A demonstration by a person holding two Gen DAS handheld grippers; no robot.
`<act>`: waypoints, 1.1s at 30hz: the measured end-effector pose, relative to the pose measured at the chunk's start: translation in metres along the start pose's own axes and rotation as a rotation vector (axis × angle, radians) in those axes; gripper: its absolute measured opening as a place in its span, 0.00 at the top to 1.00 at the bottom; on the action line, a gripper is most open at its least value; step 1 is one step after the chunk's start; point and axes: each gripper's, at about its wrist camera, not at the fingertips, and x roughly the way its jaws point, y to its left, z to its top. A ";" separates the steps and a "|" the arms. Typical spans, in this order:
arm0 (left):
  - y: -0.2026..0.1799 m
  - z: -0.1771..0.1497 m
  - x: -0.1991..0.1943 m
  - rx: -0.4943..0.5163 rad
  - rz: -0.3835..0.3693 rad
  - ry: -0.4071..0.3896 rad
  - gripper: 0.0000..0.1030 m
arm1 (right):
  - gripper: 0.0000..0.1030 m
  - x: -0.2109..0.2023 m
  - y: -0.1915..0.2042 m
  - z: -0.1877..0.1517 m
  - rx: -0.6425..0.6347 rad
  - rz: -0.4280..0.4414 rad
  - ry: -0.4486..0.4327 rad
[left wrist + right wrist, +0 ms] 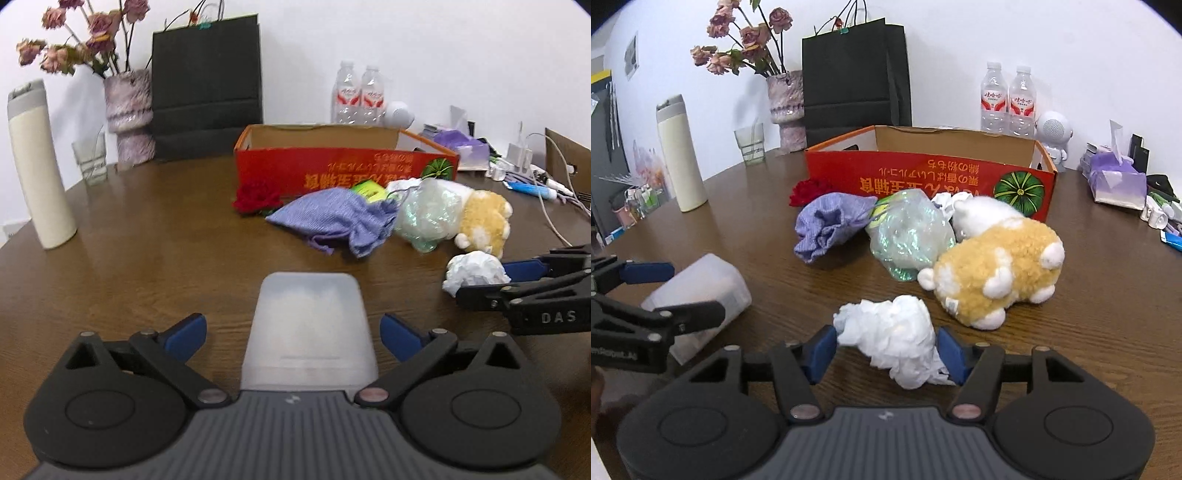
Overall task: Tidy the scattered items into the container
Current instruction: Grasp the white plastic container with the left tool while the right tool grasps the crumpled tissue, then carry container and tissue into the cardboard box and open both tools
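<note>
1. Blue pads of the right gripper (886,350) bracket a crumpled paper wad (894,339) at bottom centre of the right view; both pads touch the wad's sides, so the grip looks closed on it, with the wad on or just above the table (1089,332).

2. Low in the left view, the left gripper (293,334) sits spread wide around a frosted plastic tub (310,332) lying on its side; a gap shows between each pad and the tub, so nothing is gripped yet.

3. Mid-frame, the remaining clutter lies bunched just before the box: a plush toy (997,273) on its side, a shiny plastic bag (908,236), a purple pouch (827,225) and a red fabric flower (807,190) hard against the box front.

4. Behind them, at upper centre, stands the red cardboard box (923,177), top open; its floor is hidden from both views, so what it holds cannot be told.

5. Judged stage: early sorting, with both hands picking at once. The right hand's next move calls for a lift clear of the plush toy and over the box's near wall before letting go; the left needs to close on the tub first.
</note>
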 end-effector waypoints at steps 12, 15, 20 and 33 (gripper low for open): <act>-0.001 -0.009 0.002 -0.014 -0.028 0.033 0.35 | 0.76 0.000 0.010 -0.007 0.034 -0.068 -0.024; -0.004 -0.011 -0.010 -0.027 0.005 0.002 0.35 | 0.77 -0.013 0.017 -0.014 0.039 -0.107 -0.050; -0.028 -0.017 -0.049 -0.036 0.043 -0.092 0.35 | 0.77 -0.063 0.041 -0.032 0.048 -0.163 -0.150; -0.040 0.062 -0.058 -0.064 -0.028 -0.259 0.35 | 0.76 -0.103 0.010 0.000 0.099 -0.204 -0.283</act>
